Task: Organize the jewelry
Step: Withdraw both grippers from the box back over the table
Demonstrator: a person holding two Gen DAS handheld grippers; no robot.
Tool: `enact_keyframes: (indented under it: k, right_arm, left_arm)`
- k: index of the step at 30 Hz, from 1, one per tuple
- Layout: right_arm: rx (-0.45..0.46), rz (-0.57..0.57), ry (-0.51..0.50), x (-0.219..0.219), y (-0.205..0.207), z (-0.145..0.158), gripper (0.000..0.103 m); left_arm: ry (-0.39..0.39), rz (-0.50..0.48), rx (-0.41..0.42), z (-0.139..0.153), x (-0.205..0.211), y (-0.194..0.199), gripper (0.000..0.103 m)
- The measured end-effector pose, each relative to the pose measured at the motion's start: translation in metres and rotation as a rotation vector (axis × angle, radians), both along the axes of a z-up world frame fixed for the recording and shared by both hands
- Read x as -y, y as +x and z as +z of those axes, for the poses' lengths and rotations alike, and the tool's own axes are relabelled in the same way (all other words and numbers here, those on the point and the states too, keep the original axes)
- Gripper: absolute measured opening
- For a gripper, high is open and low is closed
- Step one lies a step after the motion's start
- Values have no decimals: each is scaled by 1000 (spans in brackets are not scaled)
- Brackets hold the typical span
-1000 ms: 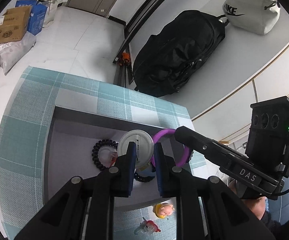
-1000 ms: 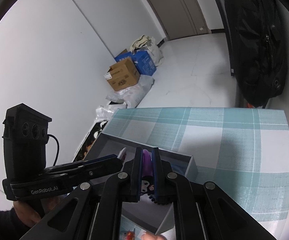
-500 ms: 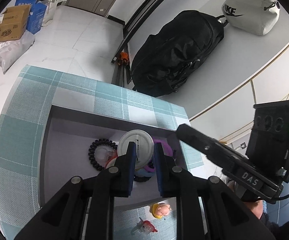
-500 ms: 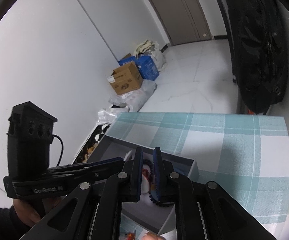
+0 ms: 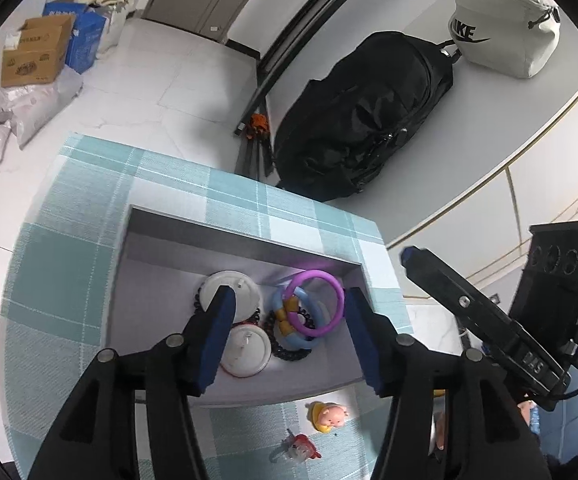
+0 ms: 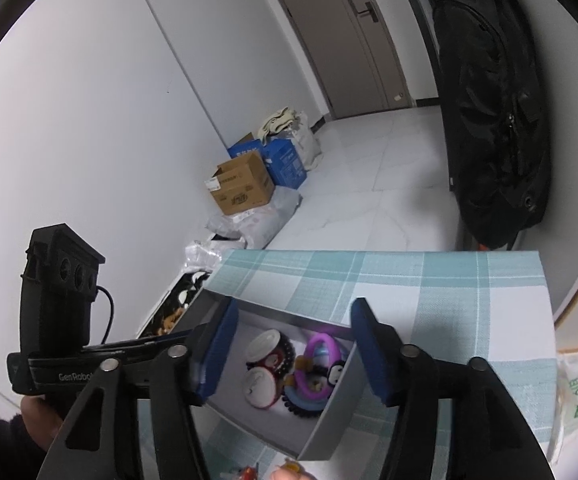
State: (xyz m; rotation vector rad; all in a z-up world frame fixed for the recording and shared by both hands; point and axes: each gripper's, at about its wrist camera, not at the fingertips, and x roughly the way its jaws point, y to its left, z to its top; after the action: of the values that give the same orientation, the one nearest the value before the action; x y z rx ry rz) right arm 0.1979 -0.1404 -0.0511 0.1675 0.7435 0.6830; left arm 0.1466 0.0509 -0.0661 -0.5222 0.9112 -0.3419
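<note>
A grey open box [image 5: 233, 236] [image 6: 329, 426] sits on the teal checked cloth. Inside lie a purple ring [image 5: 316, 303] [image 6: 316, 364], a blue ring with yellow beads [image 5: 289, 320], black bead bracelets [image 5: 289, 354] and two white round pieces [image 5: 233, 294] [image 5: 246, 350]. My left gripper [image 5: 289, 336] is open and empty above the box. My right gripper [image 6: 291, 354] is open and empty above the box too. A small pink pig figure [image 5: 329, 416] and a red charm [image 5: 301, 446] lie on the cloth in front of the box.
The cloth-covered table [image 5: 69, 248] ends near the box's far side. A black backpack [image 5: 361, 120] and a white bag [image 5: 505, 28] hang on the wall. Cardboard boxes [image 6: 241, 188] and plastic bags [image 5: 29, 100] sit on the floor.
Both grippers opened. The purple ring left my right gripper and a white round piece left my left; both now lie in the box. Both grippers drew back upward.
</note>
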Motion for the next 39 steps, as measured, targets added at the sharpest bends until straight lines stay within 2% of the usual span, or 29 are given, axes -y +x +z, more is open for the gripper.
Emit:
enact_keyframes:
  k: [4, 7, 10, 12, 17, 27, 39]
  right_arm:
    - [14, -15, -13, 1, -8, -2, 82]
    - [52, -66, -68, 2, -17, -3, 93]
    - [66, -78, -90, 5, -25, -4, 96]
    - [68, -83, -105, 6, -30, -5, 98]
    - [65, -90, -129, 10, -44, -7, 99]
    - [36, -123, -147, 25, -68, -14, 103]
    - [-28, -137, -167, 39, -98, -29, 103]
  left_arm:
    - [62, 19, 21, 5, 4, -7, 54]
    - [112, 33, 45, 8, 6, -14, 63]
    - [178, 71, 85, 11, 7, -24, 64]
    - [230, 93, 118, 16, 8, -33, 65]
    - [263, 128, 136, 17, 8, -50, 77]
    - [357, 105, 119, 10, 26, -78, 77]
    - [416, 42, 76, -7, 45, -97, 77]
